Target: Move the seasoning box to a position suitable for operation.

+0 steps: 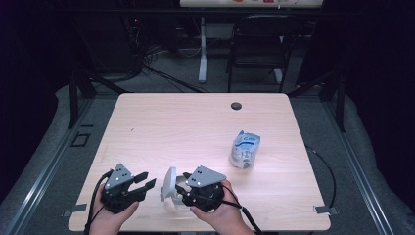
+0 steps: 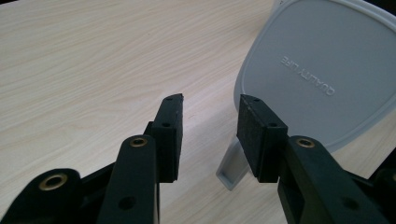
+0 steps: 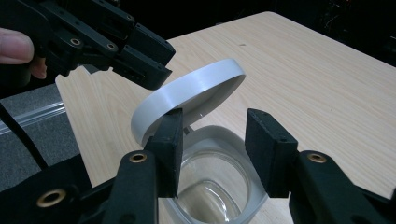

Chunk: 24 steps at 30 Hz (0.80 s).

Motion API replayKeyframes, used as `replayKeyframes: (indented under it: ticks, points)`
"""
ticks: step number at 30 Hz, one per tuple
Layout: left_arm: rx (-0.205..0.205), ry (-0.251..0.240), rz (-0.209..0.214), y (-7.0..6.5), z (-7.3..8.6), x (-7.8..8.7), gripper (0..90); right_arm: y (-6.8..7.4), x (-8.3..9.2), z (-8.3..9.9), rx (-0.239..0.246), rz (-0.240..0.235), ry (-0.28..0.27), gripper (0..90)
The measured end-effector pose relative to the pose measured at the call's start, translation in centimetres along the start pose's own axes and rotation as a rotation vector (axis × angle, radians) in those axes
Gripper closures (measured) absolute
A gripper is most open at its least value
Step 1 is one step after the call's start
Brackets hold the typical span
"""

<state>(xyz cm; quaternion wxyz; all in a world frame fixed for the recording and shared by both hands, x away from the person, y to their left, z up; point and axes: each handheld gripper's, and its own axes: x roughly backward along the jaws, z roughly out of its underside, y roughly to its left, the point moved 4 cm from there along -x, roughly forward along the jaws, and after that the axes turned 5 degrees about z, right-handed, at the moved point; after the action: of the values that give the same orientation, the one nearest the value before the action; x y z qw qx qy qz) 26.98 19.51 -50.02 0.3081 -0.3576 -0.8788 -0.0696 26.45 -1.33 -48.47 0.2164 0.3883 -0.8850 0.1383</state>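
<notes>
The left tool stands with its jaws apart and nothing between them, just beside the grey lid, which stands up on its hinge. The right tool has its jaws spread around the clear container near the front edge of the surface; I cannot tell whether its pads actually press on the rim. I'd judge the lid is already flipped open and let go, so the next move calls for steadying the container and fetching the crumpled packet, well apart to the right. The hinge and the container's base are hidden behind the jaws.
</notes>
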Motion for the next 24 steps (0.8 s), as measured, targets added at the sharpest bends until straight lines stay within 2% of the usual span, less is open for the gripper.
replayKeyframes:
  ticks: [5, 13, 17, 24]
  points:
    - [0.016, -0.013, -0.009, 0.5, -0.1, 0.2, 61.4, 0.2, -0.2, -0.1, 0.005, -0.005, 0.001, 57.1]
    - [0.037, -0.023, -0.027, 1.4, -0.1, 0.9, 61.3, 0.3, -0.4, -0.9, -0.013, -0.016, -0.018, 56.6]
    - [0.048, -0.033, -0.031, 1.9, -0.1, 1.2, 61.1, 0.7, -0.5, -1.2, 0.001, -0.016, -0.023, 56.5]
    - [0.051, -0.044, -0.028, 2.0, -0.4, 0.8, 61.1, 0.4, -0.1, -0.7, -0.005, -0.001, -0.019, 56.2]
